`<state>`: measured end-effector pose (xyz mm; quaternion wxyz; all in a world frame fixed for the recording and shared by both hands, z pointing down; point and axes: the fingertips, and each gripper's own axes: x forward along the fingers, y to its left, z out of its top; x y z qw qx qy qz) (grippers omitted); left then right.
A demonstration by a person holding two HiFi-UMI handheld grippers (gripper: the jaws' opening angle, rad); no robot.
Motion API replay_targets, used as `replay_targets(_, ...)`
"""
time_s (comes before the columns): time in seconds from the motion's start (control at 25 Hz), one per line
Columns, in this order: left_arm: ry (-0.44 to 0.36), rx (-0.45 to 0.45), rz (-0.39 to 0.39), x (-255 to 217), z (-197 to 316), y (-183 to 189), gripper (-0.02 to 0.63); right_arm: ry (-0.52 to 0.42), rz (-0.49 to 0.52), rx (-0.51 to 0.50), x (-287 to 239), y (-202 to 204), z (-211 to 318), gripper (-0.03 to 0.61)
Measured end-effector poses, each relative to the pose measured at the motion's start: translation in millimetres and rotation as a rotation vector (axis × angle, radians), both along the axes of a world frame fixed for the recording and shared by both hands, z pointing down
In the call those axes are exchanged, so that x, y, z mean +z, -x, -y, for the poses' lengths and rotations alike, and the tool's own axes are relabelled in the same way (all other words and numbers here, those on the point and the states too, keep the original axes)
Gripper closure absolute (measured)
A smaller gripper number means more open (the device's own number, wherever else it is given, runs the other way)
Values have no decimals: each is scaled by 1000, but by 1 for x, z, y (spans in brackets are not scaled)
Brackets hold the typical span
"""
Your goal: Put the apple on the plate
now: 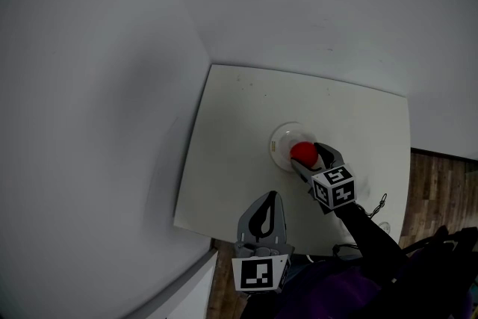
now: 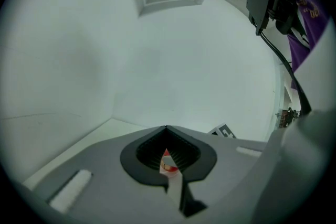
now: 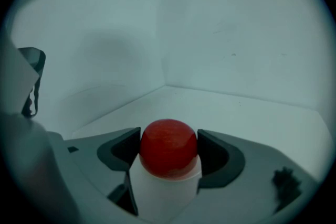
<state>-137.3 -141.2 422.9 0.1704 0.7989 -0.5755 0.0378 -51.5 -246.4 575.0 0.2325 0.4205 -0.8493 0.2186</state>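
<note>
At the centre of the head view, the right gripper (image 1: 312, 160) clamps the apple (image 1: 302, 153) just over the plate (image 1: 280, 139). At lower centre the left gripper (image 1: 269, 199) hangs closed and empty. Released off-centre, the apple might roll off the rim.

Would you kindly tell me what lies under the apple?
The white plate lies beneath the apple, clasped by the right gripper. The apple hides its own underside, so contact cannot be confirmed.
</note>
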Motion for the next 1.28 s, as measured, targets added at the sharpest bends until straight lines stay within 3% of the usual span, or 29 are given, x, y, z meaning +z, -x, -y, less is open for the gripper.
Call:
replay_targets(0.52, 6, 5, 7, 2, 1, -1, 606, -3, -30, -29, 8, 6, 4, 244)
replay_targets(0.84, -13, 8, 7, -1, 3, -1, 606, 44, -1, -10, 9, 2, 5, 244)
replay_targets(1.28, -22, 9, 14, -4, 6, -1, 606, -34, 43, -3, -24, 0, 20, 244)
